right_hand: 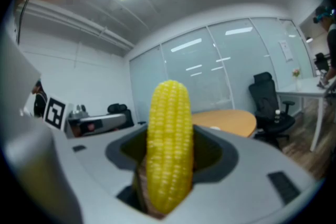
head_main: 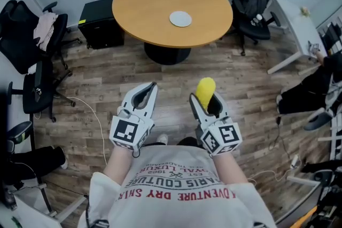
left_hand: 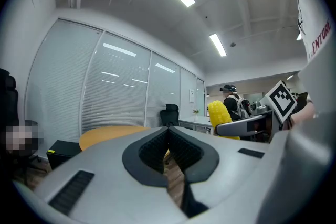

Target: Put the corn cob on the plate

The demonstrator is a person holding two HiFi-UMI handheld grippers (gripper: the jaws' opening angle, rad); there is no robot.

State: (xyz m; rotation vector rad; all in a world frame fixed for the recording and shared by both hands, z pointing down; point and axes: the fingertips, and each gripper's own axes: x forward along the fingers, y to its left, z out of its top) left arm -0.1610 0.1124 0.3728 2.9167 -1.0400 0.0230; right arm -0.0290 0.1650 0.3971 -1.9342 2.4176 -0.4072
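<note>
The ridged yellow corn cob (right_hand: 169, 147) stands upright, clenched in the right gripper (head_main: 206, 101), well apart from the small white round plate (head_main: 180, 19) on the round wooden table (head_main: 144, 8). The left gripper (head_main: 145, 94) beside it is closed on nothing. Open wood-plank floor (head_main: 107, 83) lies between, with black office chairs (head_main: 256, 0) flanking the table.

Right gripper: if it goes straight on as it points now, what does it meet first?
Carrying the corn cob, the right gripper would probably meet the round table near its front edge, short of the plate; height is unclear.
</note>
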